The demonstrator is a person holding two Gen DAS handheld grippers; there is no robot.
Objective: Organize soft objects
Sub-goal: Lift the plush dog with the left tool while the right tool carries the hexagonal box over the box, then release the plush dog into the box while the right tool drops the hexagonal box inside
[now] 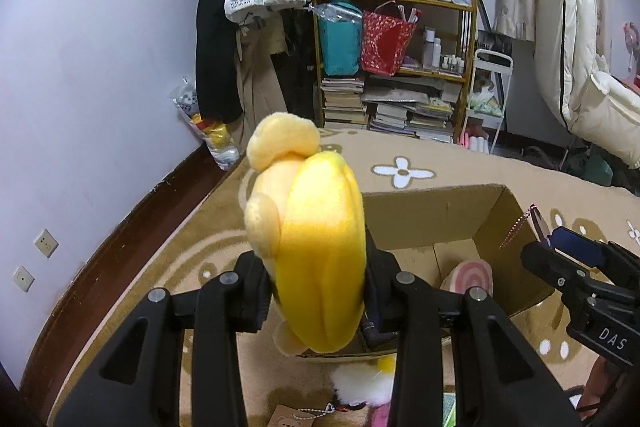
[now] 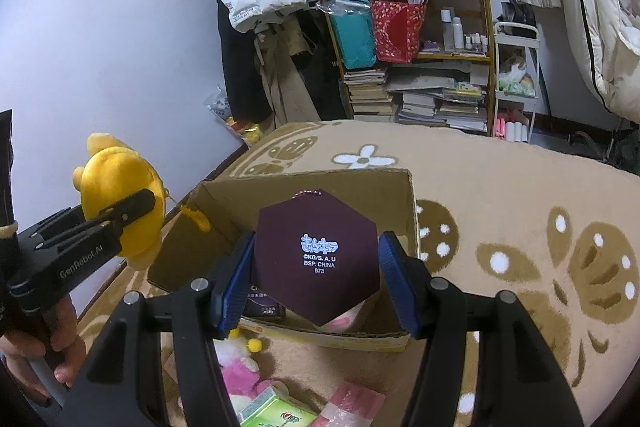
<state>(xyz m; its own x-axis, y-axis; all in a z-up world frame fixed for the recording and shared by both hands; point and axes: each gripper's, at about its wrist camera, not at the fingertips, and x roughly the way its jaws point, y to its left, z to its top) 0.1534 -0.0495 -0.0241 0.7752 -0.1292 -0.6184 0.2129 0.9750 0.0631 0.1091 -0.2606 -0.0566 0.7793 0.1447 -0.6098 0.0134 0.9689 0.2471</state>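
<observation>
My left gripper (image 1: pixel 318 291) is shut on a yellow plush toy (image 1: pixel 316 247), held upright above the near left corner of an open cardboard box (image 1: pixel 496 211). From the right wrist view the same yellow plush toy (image 2: pixel 116 203) hangs left of the cardboard box (image 2: pixel 400 187) in the left gripper (image 2: pixel 120 215). My right gripper (image 2: pixel 316 275) is shut on a dark maroon hexagonal plush tag (image 2: pixel 316 259) with white print and a bead chain, held over the box. The right gripper (image 1: pixel 560 247) also shows at the left wrist view's right edge. A pink striped soft item (image 1: pixel 470 275) lies inside the box.
The box stands on a beige patterned rug (image 2: pixel 520 207). In front of it lie a white and pink plush (image 2: pixel 236 367), a green packet (image 2: pixel 276 411) and a pink packet (image 2: pixel 352 403). A cluttered shelf (image 1: pixel 400 67) and hanging coats (image 1: pixel 240 27) stand at the back wall. A hand (image 2: pixel 48 347) holds the left gripper.
</observation>
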